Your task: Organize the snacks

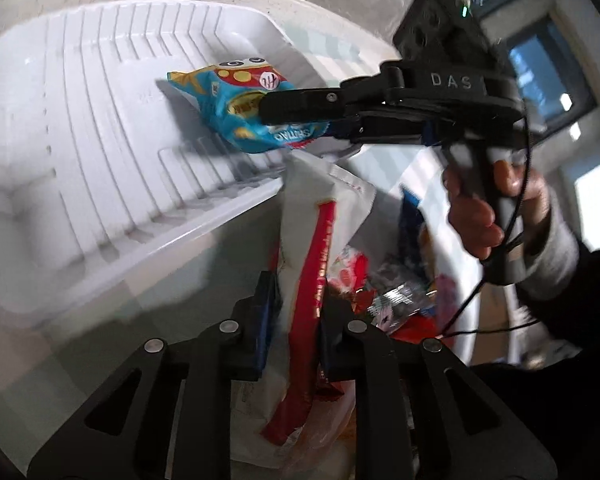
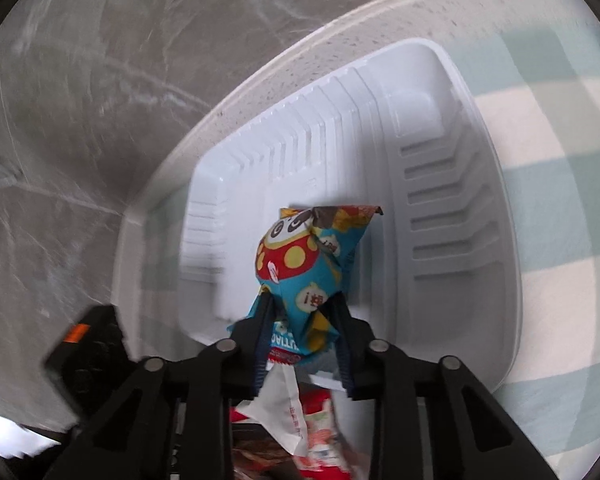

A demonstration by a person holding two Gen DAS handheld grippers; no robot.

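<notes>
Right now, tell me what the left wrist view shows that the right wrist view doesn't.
Left wrist view only: the left tongs shut on a white and red packet, and the person's hand holding the right tool. Right wrist view only: the grey marbled floor. Both: the white ribbed tray and the blue snack bag held over it by the right tongs.
</notes>
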